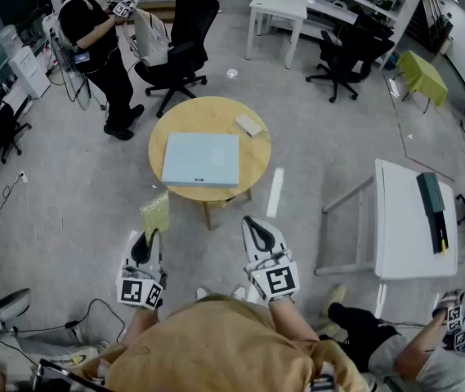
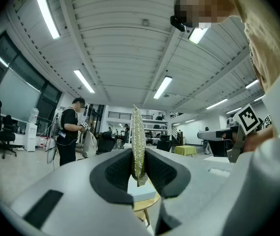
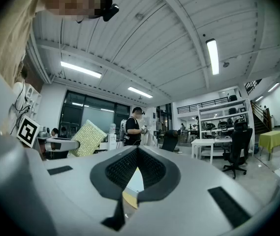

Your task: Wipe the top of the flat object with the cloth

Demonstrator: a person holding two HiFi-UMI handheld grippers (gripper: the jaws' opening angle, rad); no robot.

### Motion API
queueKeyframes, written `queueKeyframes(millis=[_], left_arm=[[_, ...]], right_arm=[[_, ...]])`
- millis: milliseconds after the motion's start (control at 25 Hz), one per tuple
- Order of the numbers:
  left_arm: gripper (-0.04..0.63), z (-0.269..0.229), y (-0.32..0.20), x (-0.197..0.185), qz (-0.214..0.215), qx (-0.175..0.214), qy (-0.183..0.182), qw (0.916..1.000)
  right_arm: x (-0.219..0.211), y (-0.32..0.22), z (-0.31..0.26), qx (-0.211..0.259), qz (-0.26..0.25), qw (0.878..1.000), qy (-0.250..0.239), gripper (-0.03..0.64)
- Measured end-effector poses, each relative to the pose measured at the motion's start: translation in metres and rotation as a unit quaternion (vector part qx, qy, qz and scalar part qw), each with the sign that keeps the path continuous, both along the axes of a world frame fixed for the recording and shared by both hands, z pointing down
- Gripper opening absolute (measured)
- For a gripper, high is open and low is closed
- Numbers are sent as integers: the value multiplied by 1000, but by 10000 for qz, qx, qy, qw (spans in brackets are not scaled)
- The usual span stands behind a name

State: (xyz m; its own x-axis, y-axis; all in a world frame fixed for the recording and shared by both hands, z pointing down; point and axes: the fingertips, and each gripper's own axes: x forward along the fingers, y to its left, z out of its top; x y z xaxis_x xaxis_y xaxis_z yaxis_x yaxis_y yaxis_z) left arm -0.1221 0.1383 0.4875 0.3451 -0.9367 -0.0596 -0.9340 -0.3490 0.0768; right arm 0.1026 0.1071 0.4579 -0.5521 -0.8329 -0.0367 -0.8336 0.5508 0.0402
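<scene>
The flat object (image 1: 201, 159) is a pale blue slab lying on a round wooden table (image 1: 216, 114) ahead of me. My left gripper (image 1: 150, 235) is shut on a yellow-green cloth (image 1: 154, 213), held short of the table's near edge. In the left gripper view the cloth (image 2: 138, 146) stands upright, pinched between the pads, with the blue slab (image 2: 140, 193) showing below. My right gripper (image 1: 251, 222) is shut on nothing, also short of the table. The right gripper view shows its jaws closed together (image 3: 138, 152) and the cloth (image 3: 88, 137) off to the left.
A small white item (image 1: 249, 125) lies on the table's far right. A person in black (image 1: 101, 47) stands beyond the table beside office chairs (image 1: 181, 47). A white table (image 1: 408, 219) stands at the right. Another person's leg (image 1: 363, 329) is at bottom right. Cables (image 1: 69, 325) trail on the floor at left.
</scene>
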Motion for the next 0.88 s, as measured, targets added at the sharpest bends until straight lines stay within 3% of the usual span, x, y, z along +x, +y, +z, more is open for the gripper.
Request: queueKeyframes(millis=[680,880], left_arm=[[67,12,17,34,-110,-202,32,9997],[67,12,20,52,-153,-217,13,9996]], right_arm=[[28,14,14,-388,-245,9987,-214,0],[41,19,18,-284,-382,9985,-277,1]])
